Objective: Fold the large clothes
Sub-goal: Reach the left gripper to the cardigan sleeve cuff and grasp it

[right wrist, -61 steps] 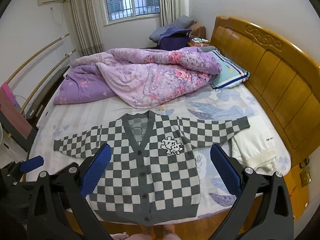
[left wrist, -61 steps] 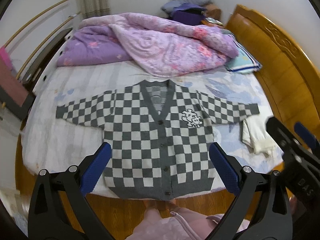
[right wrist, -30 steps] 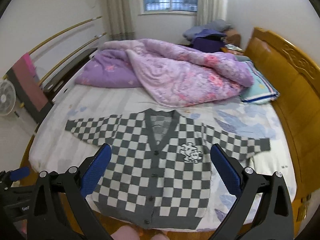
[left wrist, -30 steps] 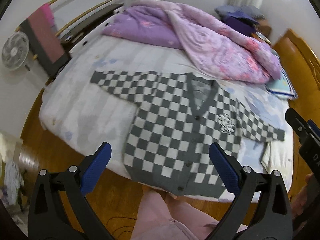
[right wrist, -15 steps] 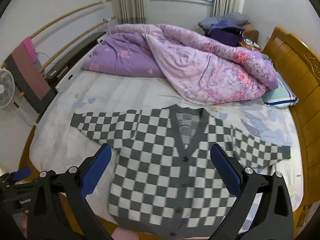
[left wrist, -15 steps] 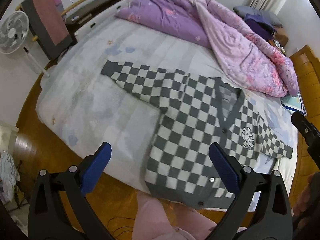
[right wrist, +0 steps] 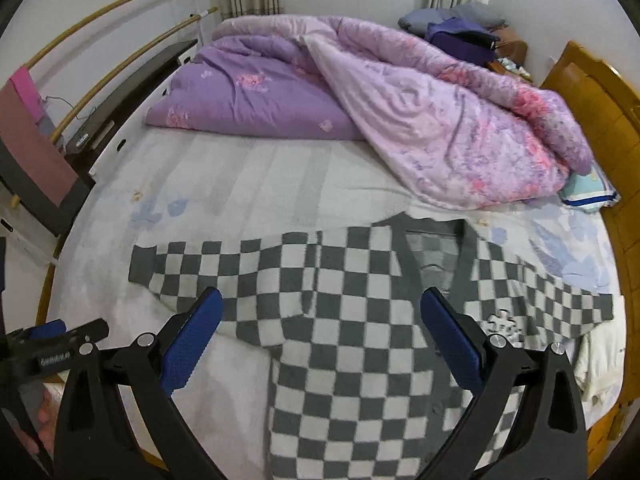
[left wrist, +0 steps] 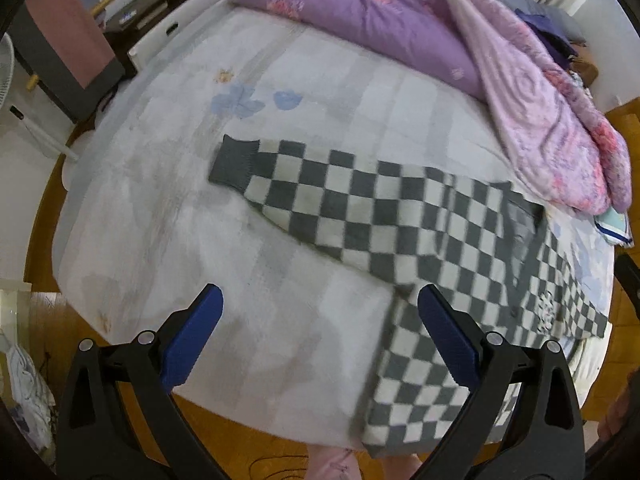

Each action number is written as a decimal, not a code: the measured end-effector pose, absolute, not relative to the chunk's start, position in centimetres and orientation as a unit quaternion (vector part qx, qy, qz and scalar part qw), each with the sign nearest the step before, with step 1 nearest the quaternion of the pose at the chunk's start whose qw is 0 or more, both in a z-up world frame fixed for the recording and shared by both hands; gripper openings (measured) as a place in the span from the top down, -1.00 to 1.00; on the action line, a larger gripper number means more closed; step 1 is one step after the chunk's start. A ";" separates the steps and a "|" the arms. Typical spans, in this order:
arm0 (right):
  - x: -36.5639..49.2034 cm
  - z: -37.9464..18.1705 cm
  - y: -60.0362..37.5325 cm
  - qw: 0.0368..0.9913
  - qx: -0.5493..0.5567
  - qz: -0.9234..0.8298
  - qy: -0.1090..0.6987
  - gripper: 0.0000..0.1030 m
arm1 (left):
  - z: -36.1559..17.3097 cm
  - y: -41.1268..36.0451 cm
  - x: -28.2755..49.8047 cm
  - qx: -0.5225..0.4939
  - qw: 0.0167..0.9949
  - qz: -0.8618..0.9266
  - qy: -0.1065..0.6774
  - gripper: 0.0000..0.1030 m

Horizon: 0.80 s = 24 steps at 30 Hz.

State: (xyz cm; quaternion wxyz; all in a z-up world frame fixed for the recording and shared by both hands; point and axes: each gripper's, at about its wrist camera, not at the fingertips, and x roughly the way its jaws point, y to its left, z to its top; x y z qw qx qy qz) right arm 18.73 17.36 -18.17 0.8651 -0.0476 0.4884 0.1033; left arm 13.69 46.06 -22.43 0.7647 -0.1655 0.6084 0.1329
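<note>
Grey-and-cream checks all over this one: a knitted checkered cardigan [left wrist: 400, 216] lies flat, front up, on the bed [left wrist: 168, 240], and we're coming in from the foot side. Starting at the left, our left gripper [left wrist: 318, 338] hangs over bare sheet with its jaws spread wide and nothing between them. The nearest piece of the garment is the outstretched sleeve, whose dark ribbed cuff [left wrist: 232, 162] sits ahead and a little left of the jaws, well apart from them. That sleeve runs straight across the bed, cuff pointing to our left, so its long axis lies crosswise to our approach.

Moving right, the body of the cardigan drops toward the bed's near edge, V-neck pointing away toward the purple quilt [right wrist: 360, 88], hem toward us. Our right gripper [right wrist: 320, 338] hovers directly above the chest panel, jaws also wide open, empty. In our judgement the left hand is the closer one to that cuff, so the first sleeve fold falls to it.
</note>
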 end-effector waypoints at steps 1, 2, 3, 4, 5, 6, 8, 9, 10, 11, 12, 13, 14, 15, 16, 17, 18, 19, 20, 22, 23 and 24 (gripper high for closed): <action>19.5 -19.1 17.9 0.862 -0.047 0.105 0.494 -0.85 | -23.2 46.7 14.2 -0.170 0.763 0.134 0.609 -0.90; 20.2 -20.0 18.4 0.858 -0.048 0.104 0.501 -0.85 | -24.1 47.4 14.7 -0.174 0.761 0.137 0.610 -0.90; 21.1 -21.1 18.8 0.853 -0.049 0.102 0.509 -0.85 | -25.3 48.5 15.5 -0.179 0.758 0.140 0.611 -0.90; 21.7 -21.8 19.2 0.851 -0.048 0.100 0.514 -0.85 | -26.2 49.1 16.0 -0.184 0.755 0.142 0.614 -0.90; 22.5 -22.7 19.6 0.848 -0.046 0.098 0.518 -0.85 | -27.3 49.9 16.6 -0.190 0.749 0.144 0.618 -0.90; 23.0 -23.4 19.9 0.846 -0.045 0.096 0.522 -0.85 | -28.5 50.7 17.1 -0.200 0.744 0.146 0.621 -0.90; 24.2 -25.2 20.3 0.840 -0.040 0.093 0.533 -0.85 | -30.5 51.8 17.7 -0.218 0.737 0.149 0.622 -0.90; 24.8 -26.1 20.4 0.838 -0.037 0.093 0.537 -0.85 | -31.6 52.5 18.1 -0.229 0.734 0.151 0.622 -0.90; 25.4 -27.0 20.5 0.835 -0.036 0.091 0.541 -0.84 | -33.0 53.4 18.5 -0.244 0.727 0.151 0.623 -0.90; 25.7 -27.7 20.7 0.833 -0.036 0.088 0.545 -0.83 | -34.5 54.2 19.0 -0.260 0.717 0.150 0.629 -0.90; 26.4 -28.8 20.7 0.828 -0.037 0.085 0.553 -0.77 | -35.9 55.0 19.4 -0.271 0.708 0.154 0.634 -0.90; 26.7 -29.6 20.7 0.824 -0.037 0.085 0.558 -0.73 | -37.1 55.6 19.7 -0.278 0.702 0.161 0.636 -0.90; 27.2 -30.6 20.7 0.819 -0.036 0.084 0.566 -0.67 | -38.1 56.1 19.9 -0.284 0.698 0.167 0.636 -0.90; 27.5 -31.3 20.7 0.815 -0.034 0.081 0.572 -0.65 | -38.9 56.4 20.0 -0.289 0.696 0.171 0.635 -0.90; 27.9 -32.3 20.6 0.810 -0.029 0.078 0.581 -0.64 | -40.2 57.2 20.4 -0.299 0.689 0.177 0.636 -0.90; 28.2 -33.2 20.4 0.806 -0.023 0.076 0.587 -0.61 | -40.9 57.5 20.4 -0.306 0.686 0.180 0.634 -0.90; 28.4 -33.7 20.3 0.803 -0.020 0.074 0.591 -0.60 | -42.0 58.3 20.5 -0.322 0.684 0.184 0.628 -0.90; 28.6 -34.6 20.2 0.800 -0.021 0.069 0.596 -0.58 | -42.7 58.7 20.6 -0.335 0.680 0.188 0.624 -0.90; 28.8 -35.2 20.1 0.796 -0.025 0.065 0.601 -0.56 | -43.4 59.2 20.6 -0.348 0.676 0.192 0.621 -0.89; 28.8 -36.1 19.9 0.789 -0.027 0.059 0.611 -0.55 | -45.7 60.7 20.7 -0.384 0.658 0.200 0.616 -0.89; 28.8 -36.4 19.7 0.786 -0.026 0.057 0.615 -0.55 | -46.9 61.6 20.7 -0.397 0.647 0.214 0.615 -0.89; 28.8 -36.8 19.5 0.784 -0.026 0.058 0.618 -0.55 | -47.4 62.2 20.6 -0.403 0.642 0.227 0.611 -0.88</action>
